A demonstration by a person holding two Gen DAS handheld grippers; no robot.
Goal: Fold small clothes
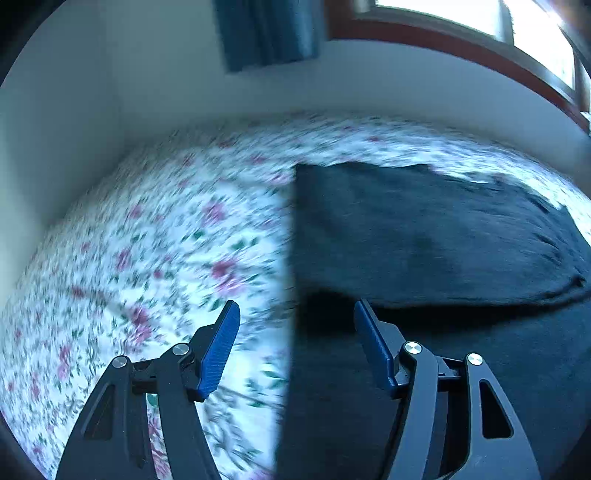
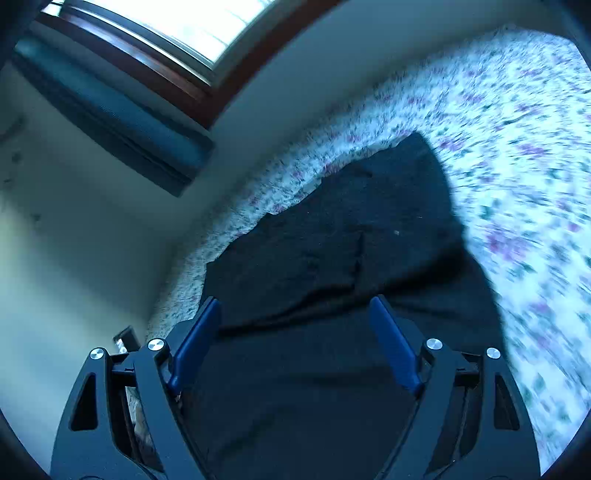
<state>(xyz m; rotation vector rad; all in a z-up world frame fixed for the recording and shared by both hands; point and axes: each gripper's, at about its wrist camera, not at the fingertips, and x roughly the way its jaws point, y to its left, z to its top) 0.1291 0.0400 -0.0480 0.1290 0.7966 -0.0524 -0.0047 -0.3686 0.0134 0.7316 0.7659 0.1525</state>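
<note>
- Lying flat on the floral bedsheet is the dark garment, spread across the bed near the wall, with one layer folded over so a straight edge runs down its left side in the left wrist view.
- Left gripper hangs over that straight edge, jaws released and apart, blue pads bare, nothing between them but sheet and cloth below.
- Right gripper hovers above the garment's near part, jaws spread wide, pinching nothing.
- Fold line crosses the cloth just beyond the right gripper's tips.
- Behind the bed: pale wall, teal curtain, wood-framed window.
- Sheet is motion-blurred in both views.
</note>
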